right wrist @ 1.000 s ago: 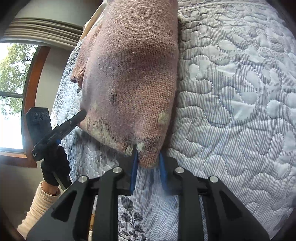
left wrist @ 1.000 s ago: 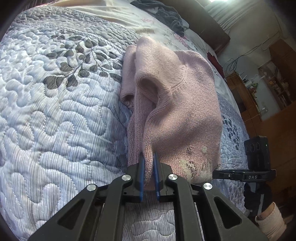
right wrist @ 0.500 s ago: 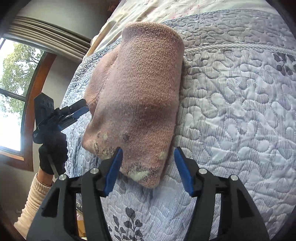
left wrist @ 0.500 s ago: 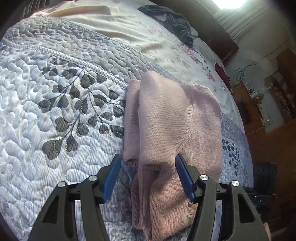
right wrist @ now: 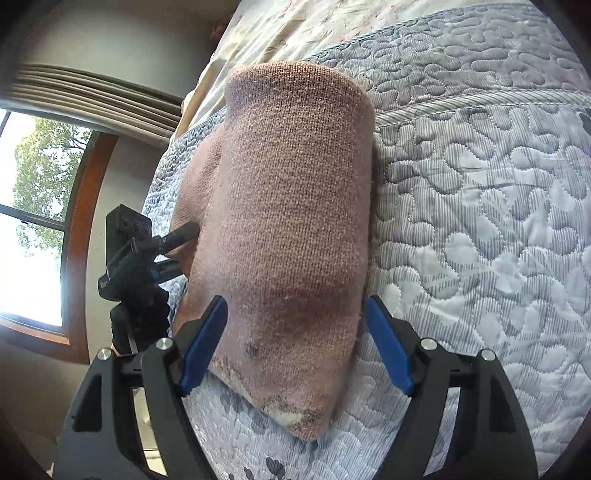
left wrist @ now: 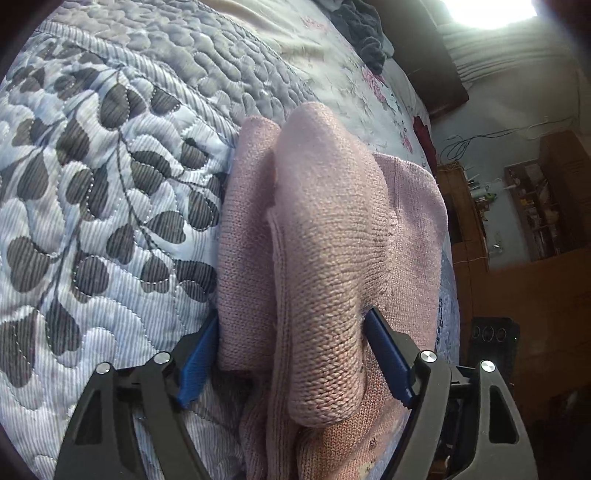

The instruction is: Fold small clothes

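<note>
A small pink knitted sweater (left wrist: 325, 236) lies folded into a narrow bundle on the blue quilted bedspread (left wrist: 92, 184). My left gripper (left wrist: 295, 354) is open, its blue pads straddling the near end of the bundle. From the other side the same sweater (right wrist: 291, 221) fills the right wrist view, with a patterned hem at its near end. My right gripper (right wrist: 295, 343) is open too, one pad on each side of the sweater. The left gripper (right wrist: 166, 254) shows there at the sweater's left edge, held by a gloved hand.
A cream floral sheet (left wrist: 325, 48) and a dark garment (left wrist: 362, 33) lie further up the bed. Wooden furniture (left wrist: 517, 258) stands beyond the bed's right side. A window with a wooden frame (right wrist: 44, 221) is at the left in the right wrist view.
Both grippers have let go of the sweater's end and opened wide. They have moved forward over the bundle, which now rests folded on the quilt between the pads.
</note>
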`<state>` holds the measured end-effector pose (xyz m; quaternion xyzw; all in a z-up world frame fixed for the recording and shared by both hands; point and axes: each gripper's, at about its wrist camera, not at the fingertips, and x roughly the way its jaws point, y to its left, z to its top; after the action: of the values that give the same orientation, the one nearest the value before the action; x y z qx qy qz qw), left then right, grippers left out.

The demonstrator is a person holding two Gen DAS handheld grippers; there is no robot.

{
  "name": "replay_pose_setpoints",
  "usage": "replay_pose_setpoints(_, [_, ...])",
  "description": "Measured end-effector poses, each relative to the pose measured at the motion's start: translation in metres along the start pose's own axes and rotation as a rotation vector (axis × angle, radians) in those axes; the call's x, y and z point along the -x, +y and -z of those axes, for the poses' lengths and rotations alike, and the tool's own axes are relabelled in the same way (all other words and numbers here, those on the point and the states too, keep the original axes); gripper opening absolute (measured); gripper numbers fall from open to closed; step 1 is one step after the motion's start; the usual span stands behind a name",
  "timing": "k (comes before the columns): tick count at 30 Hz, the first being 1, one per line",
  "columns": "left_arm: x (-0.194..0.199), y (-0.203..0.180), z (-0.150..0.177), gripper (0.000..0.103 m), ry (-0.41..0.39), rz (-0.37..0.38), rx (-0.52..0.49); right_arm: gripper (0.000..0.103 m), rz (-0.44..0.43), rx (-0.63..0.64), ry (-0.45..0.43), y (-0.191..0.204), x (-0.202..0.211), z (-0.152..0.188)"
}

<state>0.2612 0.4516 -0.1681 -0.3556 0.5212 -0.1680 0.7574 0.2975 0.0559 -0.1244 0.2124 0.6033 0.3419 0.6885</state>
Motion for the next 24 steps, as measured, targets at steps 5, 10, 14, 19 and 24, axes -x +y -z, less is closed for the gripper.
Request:
replay_pose_setpoints(5, [-0.010,-0.006,0.004,0.067,0.030,0.039,-0.028,0.090,-0.041,-0.054,0.007,-0.009,-0.025,-0.020])
replay_pose_setpoints(10, [-0.009,0.001,0.013,0.053,0.002,0.069,-0.011,0.081,-0.100,-0.084,-0.008,-0.013,-0.041,-0.028])
replay_pose_setpoints(14, [-0.004,-0.008,0.023,0.048,-0.040,0.106,-0.007,0.056,-0.116,-0.044,-0.041,-0.007,-0.019,-0.017])
replay_pose_setpoints(19, [0.003,-0.044,0.042,0.047,-0.073,0.190,-0.035,0.041,-0.129,0.011,-0.061,0.005,0.022,-0.005])
replay_pose_setpoints(24, [-0.010,-0.095,0.077,0.047,-0.034,0.231,-0.080,0.041,-0.099,0.037,-0.086,-0.001,0.084,0.023])
